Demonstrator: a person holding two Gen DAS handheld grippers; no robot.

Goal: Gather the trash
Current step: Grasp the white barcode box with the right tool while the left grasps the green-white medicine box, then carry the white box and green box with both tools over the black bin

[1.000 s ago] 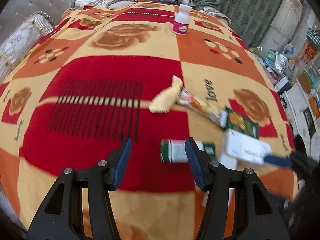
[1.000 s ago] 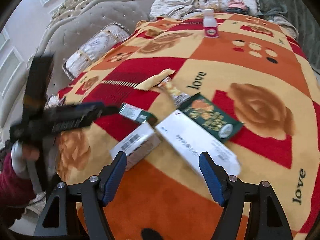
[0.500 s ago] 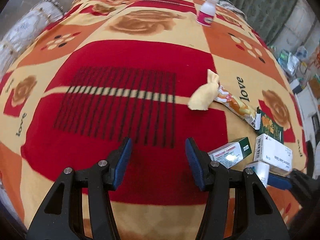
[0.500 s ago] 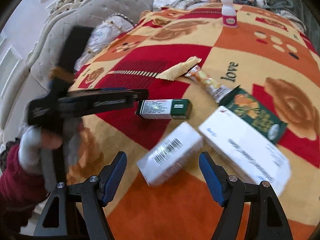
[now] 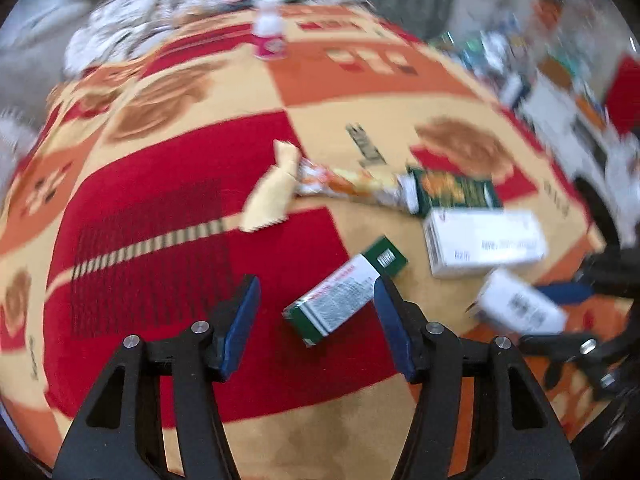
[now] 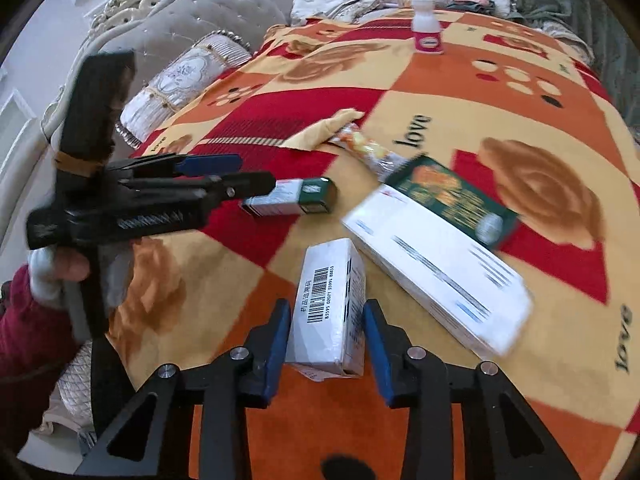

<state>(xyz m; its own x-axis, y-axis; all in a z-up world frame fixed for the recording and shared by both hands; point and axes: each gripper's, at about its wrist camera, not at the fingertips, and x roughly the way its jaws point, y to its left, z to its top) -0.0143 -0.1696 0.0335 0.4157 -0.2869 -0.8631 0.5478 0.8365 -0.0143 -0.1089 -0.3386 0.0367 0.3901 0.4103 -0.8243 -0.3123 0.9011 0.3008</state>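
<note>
A green-and-white carton (image 5: 344, 292) lies on the red patch of the blanket, between the fingers of my left gripper (image 5: 316, 320). It is close to the right pad, and the jaws are opening. My right gripper (image 6: 326, 340) is closing on a small white barcode box (image 6: 328, 308), with a pad against each long side. That box still rests on the blanket. A large white box (image 6: 436, 272), a green packet (image 6: 452, 196), a snack wrapper (image 6: 368, 152) and a yellow wrapper (image 6: 324, 132) lie just beyond.
A pink-and-white bottle (image 6: 427, 28) stands far back on the patterned blanket (image 6: 500, 108). Pillows (image 6: 188, 84) and a padded headboard (image 6: 192, 20) line the left and far sides. A hand in a dark red sleeve (image 6: 32, 340) holds the left gripper (image 6: 256, 174). Cluttered shelves (image 5: 560, 92) stand at the right.
The left view has rolled and swung right, so the green-and-white carton now sits between its fingers. The right jaws have narrowed from wide apart onto the small white box.
</note>
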